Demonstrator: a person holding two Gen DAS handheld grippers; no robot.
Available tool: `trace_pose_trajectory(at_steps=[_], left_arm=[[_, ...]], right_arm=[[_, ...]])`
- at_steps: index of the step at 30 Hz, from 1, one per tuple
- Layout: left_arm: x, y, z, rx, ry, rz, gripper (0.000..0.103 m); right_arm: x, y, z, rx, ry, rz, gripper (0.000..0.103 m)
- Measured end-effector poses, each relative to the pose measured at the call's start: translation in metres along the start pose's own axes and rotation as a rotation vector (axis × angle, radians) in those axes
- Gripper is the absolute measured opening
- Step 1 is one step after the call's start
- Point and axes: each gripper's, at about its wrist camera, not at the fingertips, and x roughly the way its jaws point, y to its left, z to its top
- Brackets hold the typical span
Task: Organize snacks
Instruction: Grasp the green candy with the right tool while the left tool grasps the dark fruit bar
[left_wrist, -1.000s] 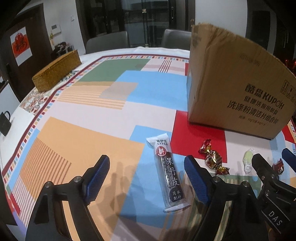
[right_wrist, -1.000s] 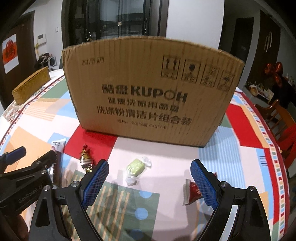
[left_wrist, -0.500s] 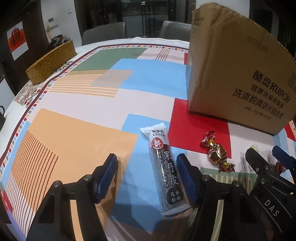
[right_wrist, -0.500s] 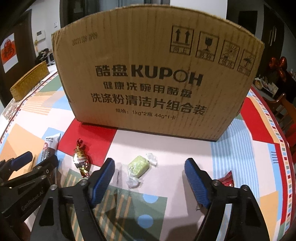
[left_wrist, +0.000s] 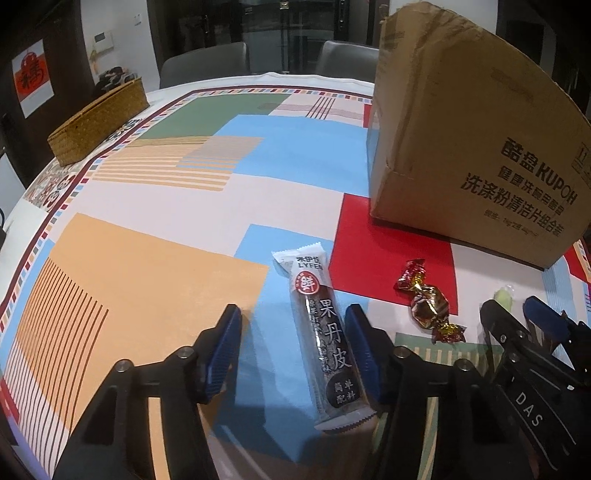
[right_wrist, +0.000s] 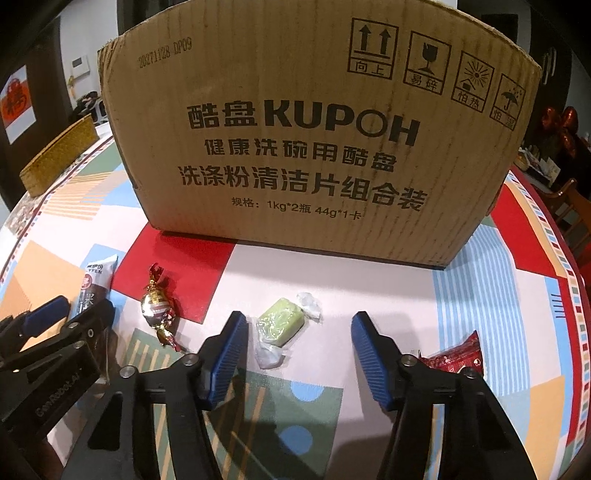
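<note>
— Both pairs of jaws are narrowing since a second ago, and I'm dropping the right one closer. Where's each snack?

— I'm closing the left gripper (left_wrist: 293, 345) around the fruit-leather bar (left_wrist: 323, 339), not clamped yet. The right gripper (right_wrist: 295, 349) is closing beside the green candy (right_wrist: 280, 326), pads apart.

— Handling?

— Bar's light, probably slippery film; I'm taking mid-length. Candy's small; I'm pinching its body, not the twist.

The left claw (left_wrist: 293, 341) tilts steeply downward, blue-padded jaws closing, still apart with a gap between the pads. Just beside it the right claw (right_wrist: 295, 349) slants down likewise, its jaws also closing, not yet together.
</note>
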Motion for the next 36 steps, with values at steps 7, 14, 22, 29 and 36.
trace_pose_trajectory(at_steps=[7,14,22,29,36], left_arm=[[-0.004,-0.007,-0.002,0.026,0.001,-0.019,0.025],[-0.006,-0.008,-0.003,0.039,0.0,-0.021,0.02],[-0.007,-0.008,-0.003,0.04,-0.001,-0.023,0.018],[-0.009,-0.008,-0.003,0.036,0.004,-0.027,0.017],[-0.018,-0.006,0.0,0.032,-0.013,-0.03,0.017]], right_arm=[[-0.007,-0.012,0.001,0.001,0.0,0.016,0.027],[-0.013,-0.016,0.002,-0.014,-0.004,0.011,0.022],[-0.013,-0.017,0.0,0.0,-0.004,0.009,0.021],[-0.021,-0.023,0.002,0.011,-0.017,0.012,0.021],[-0.035,-0.023,0.004,0.013,-0.042,0.018,0.021]])
